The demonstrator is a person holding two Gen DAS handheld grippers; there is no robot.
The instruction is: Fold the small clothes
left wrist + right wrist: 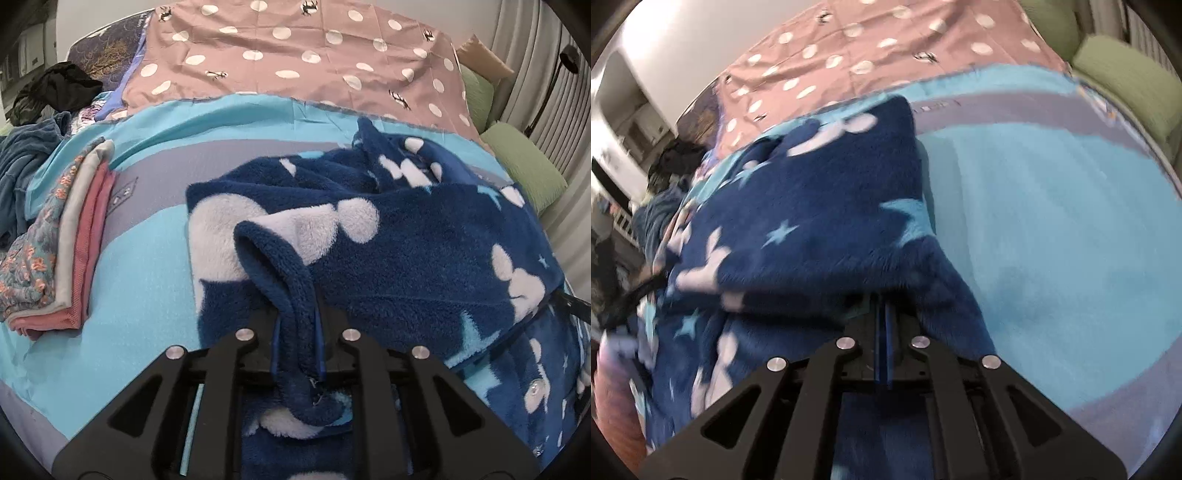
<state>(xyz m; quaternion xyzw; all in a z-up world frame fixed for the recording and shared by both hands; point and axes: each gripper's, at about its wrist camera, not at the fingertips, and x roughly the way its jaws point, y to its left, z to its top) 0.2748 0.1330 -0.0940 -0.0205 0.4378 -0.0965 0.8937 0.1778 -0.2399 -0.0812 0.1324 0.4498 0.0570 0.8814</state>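
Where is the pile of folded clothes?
In the left wrist view, the folded pile sits at the left on the blue sheet, left of the fleece.

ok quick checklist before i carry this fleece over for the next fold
1. Left tool gripping fleece: ok, hem bunched between the fingers.
2. Right tool gripping fleece: ok, fingers closed on a thin edge.
3. Fleece flat: not ok, bunched at the far end.
4. Landing spot on sheet: ok, bare to the right.
5. Folded stack out of the way: ok, well to the left.
6. Layers aligned: cannot tell, right view blurred.
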